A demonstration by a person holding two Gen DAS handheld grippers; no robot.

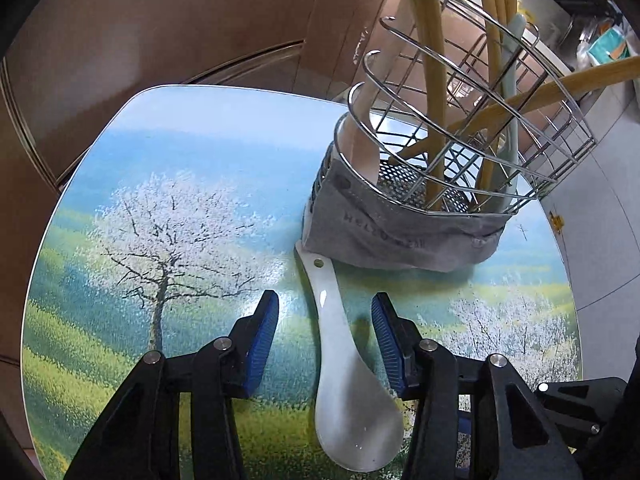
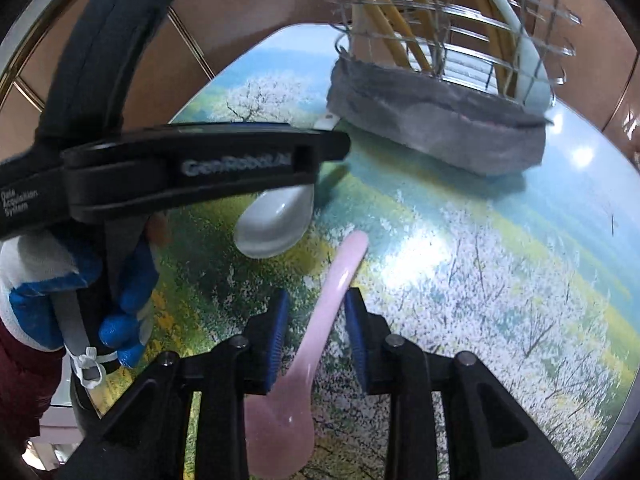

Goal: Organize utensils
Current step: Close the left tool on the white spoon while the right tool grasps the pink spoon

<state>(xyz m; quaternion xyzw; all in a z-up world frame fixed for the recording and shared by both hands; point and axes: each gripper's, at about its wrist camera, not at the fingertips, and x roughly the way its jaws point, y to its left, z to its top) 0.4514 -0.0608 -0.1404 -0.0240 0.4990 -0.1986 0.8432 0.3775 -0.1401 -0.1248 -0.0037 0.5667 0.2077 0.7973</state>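
Note:
A white ceramic spoon [image 1: 344, 368] lies on the landscape-printed table [image 1: 160, 220], its handle end touching the utensil holder [image 1: 400, 236]. The holder is a wire basket wrapped in grey cloth, with wooden and pale utensils standing in it. My left gripper [image 1: 325, 296] straddles the white spoon's handle, open, with a gap on both sides. In the right wrist view a pink spoon [image 2: 320, 320] lies on the table [image 2: 480, 260]. My right gripper [image 2: 318, 292] is open around its handle, pads close but not pressing. The white spoon's bowl [image 2: 276, 220] shows under the left gripper's black body [image 2: 200, 168].
The holder [image 2: 436, 128] stands at the table's far side. A gloved hand [image 2: 60, 280] holds the left gripper at the left of the right wrist view. Brown tiled floor [image 1: 160, 40] surrounds the rounded table edge. A counter with clutter [image 1: 600, 48] lies beyond the basket.

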